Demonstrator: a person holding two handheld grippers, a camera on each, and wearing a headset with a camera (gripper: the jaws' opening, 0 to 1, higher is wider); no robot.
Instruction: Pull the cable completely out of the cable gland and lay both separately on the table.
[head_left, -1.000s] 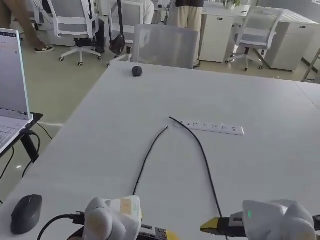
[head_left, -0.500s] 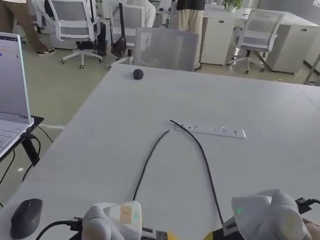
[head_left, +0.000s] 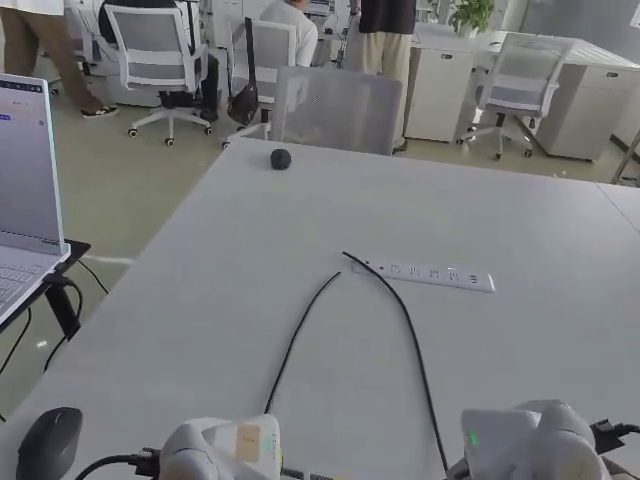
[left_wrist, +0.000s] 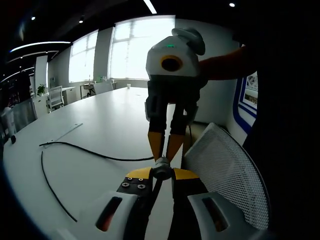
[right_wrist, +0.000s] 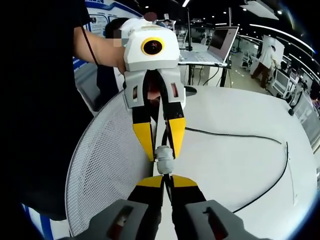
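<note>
A small grey cable gland (left_wrist: 161, 167) sits between the yellow tips of my left gripper (left_wrist: 161, 173), which is shut on it. My right gripper (left_wrist: 164, 155) faces it nose to nose, shut on the black cable (right_wrist: 165, 137) right beside the gland (right_wrist: 164, 159). In the right gripper view my own jaws (right_wrist: 163, 181) pinch together under the left gripper (right_wrist: 163, 150). The rest of the cable (head_left: 410, 330) lies in a long arch on the white table (head_left: 520, 220). Both grippers' white housings sit at the near table edge in the head view.
A white power strip (head_left: 435, 274) lies past the cable's far ends. A black mouse (head_left: 48, 445) and a laptop (head_left: 22, 170) are at the left. A small dark round object (head_left: 280, 158) sits far back. A mesh chair back (right_wrist: 102, 170) is close under the grippers.
The head camera has tilted up, so the grippers sit lower in the picture and their yellow jaws have dropped out of it. The cable on the table has not visibly moved.
</note>
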